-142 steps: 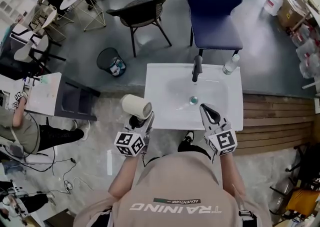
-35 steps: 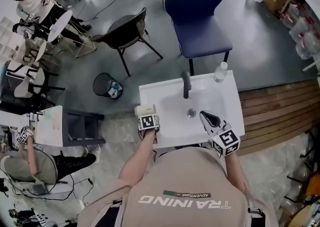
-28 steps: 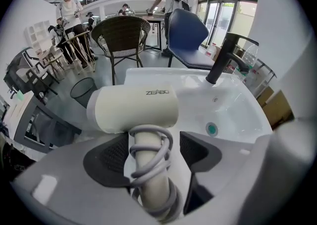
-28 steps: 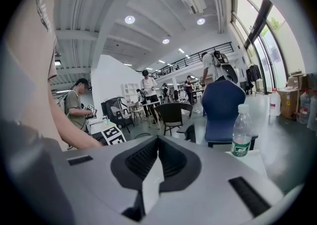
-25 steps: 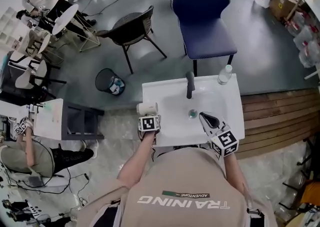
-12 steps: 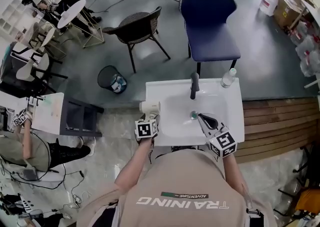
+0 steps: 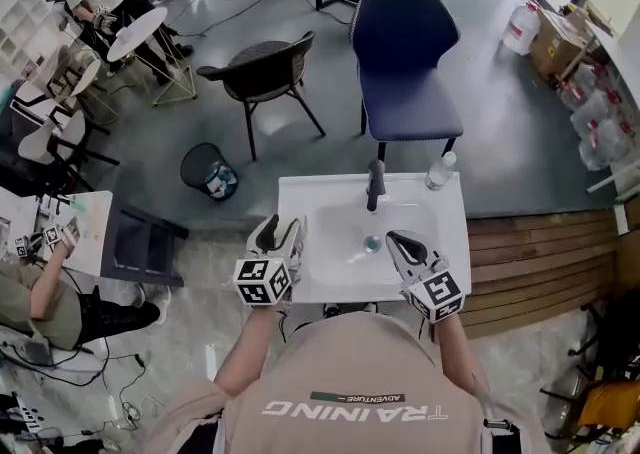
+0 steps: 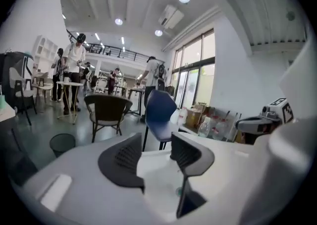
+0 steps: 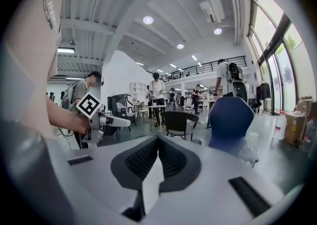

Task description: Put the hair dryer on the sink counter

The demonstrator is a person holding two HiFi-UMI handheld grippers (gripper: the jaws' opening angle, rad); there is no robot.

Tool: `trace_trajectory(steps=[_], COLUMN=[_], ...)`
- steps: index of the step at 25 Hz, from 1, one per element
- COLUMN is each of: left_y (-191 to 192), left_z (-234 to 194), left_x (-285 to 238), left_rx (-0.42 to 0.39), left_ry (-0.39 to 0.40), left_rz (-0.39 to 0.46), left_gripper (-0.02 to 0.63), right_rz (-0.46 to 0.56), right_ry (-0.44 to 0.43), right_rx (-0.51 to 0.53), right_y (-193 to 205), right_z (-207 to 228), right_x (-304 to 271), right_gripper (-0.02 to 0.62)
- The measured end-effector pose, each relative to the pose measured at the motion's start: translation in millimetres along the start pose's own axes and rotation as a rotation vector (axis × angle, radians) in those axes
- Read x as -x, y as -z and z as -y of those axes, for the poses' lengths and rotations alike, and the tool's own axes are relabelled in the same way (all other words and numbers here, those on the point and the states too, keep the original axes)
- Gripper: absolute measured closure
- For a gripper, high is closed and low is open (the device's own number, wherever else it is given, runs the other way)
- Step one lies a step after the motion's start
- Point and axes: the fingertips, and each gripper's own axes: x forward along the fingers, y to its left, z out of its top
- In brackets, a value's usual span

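No hair dryer shows in any current view. The white sink counter (image 7: 452,232) lies in front of me with its basin in the middle. My left gripper (image 7: 281,229) hovers over the counter's left edge; its jaws stand apart and are closing, with nothing between them (image 8: 156,144). My right gripper (image 7: 395,239) hangs over the basin's right side with its jaws shut and empty (image 9: 157,142). From the right gripper view I see the left gripper (image 9: 99,120) held out in a hand. In the left gripper view the right gripper (image 8: 257,122) shows across the basin.
A dark faucet (image 7: 373,185) and a clear bottle (image 7: 436,171) stand at the counter's back edge. Behind it are a blue chair (image 7: 405,52), a dark chair (image 7: 260,67) and a bin (image 7: 205,172). A wooden platform (image 7: 540,252) lies to the right. People work at tables far left.
The left gripper has pulled back from the counter's left part towards me and tilted up. The cream hair dryer, seen there half a second ago, no longer shows. The right gripper barely moved.
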Motion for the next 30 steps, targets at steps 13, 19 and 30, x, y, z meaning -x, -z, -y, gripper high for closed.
trace_trajectory(steps=[13, 19, 30], left_y=[-129, -141, -122], left_z=[71, 76, 70], left_x=[43, 53, 45], left_rx=[-0.149, -0.298, -0.245], left_ry=[0.15, 0.101, 0.132], left_rz=[0.262, 0.261, 0.185], left_gripper=[0.598, 0.598, 0.599], right_rz=[0.133, 0.173, 0.252], right_ry=[0.005, 0.039, 0.15], right_rx=[0.041, 0.131, 0.14], right_y=[-83, -121, -154], right_z=[-4, -4, 1], right_x=[-5, 4, 28], right_gripper=[0.589, 0.59, 0.591])
